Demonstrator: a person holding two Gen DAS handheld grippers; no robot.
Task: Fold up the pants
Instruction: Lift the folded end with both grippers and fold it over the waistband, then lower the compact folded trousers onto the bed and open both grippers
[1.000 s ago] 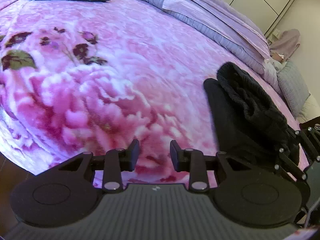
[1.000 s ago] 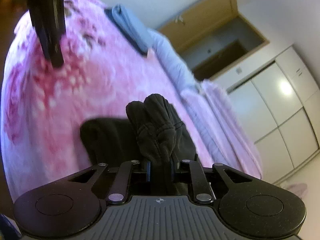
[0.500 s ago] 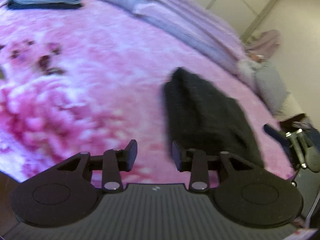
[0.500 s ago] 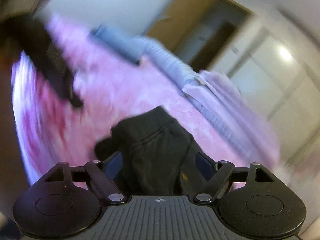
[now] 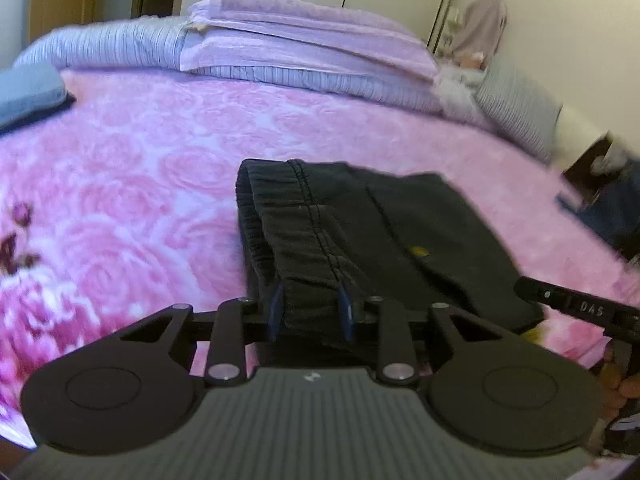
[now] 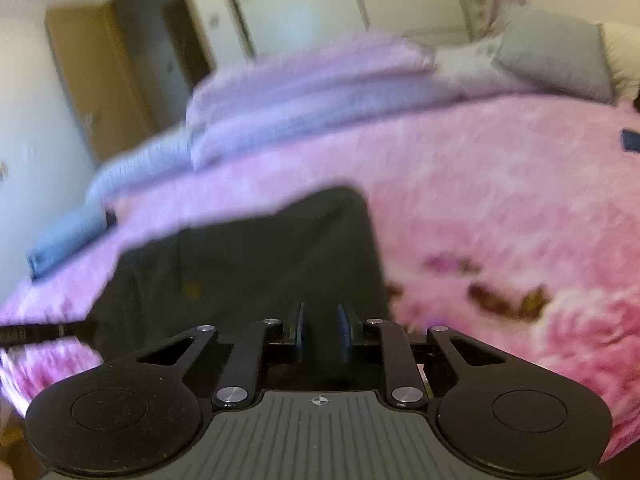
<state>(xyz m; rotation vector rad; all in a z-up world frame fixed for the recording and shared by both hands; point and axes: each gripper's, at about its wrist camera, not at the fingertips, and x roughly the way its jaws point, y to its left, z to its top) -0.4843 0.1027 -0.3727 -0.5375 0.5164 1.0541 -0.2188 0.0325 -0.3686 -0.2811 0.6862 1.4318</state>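
Near the bed's [image 5: 132, 168] front edge, the black pants [image 5: 360, 232] lie folded, reaching right up into both grippers. Left gripper [image 5: 311, 311] is closing on the waistband side, cloth pinched between its pads; right gripper [image 6: 320, 330] is closing on the other end. Right one's side reads "DAS".

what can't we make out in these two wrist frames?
- Left wrist: near edge of black pants hidden behind left gripper, whose jaws are closing on the waistband.
- Right wrist: motion blur; pants seams unreadable; right gripper closing, pad contact unclear.
- Left wrist: yellow mark on pants too small to read.
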